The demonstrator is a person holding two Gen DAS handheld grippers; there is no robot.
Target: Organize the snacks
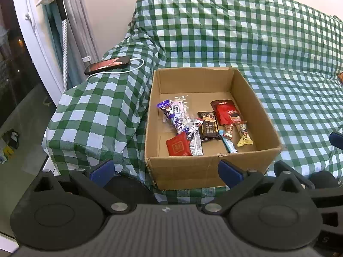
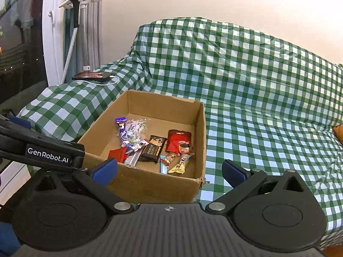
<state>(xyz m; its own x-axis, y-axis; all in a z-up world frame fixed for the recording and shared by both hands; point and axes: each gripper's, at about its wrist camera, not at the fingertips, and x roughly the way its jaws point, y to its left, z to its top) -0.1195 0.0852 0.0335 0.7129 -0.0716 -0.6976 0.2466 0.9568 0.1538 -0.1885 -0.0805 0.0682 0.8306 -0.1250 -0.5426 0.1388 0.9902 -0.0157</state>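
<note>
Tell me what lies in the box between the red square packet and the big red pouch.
In both wrist views, a dark brown chocolate bar lies between the red square packet and the big red pouch, beside a black-and-white cookie stick pack, on the cardboard box floor.

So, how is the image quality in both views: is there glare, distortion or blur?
Left wrist view: strong fisheye bending at the edges, a glossy sheen on the checked cover, dark window at left; the snacks in the cardboard box are sharp. Right wrist view: the same curved distortion, sheen on the cover, even indoor light; the small print on the wrappers is too small to read.
</note>
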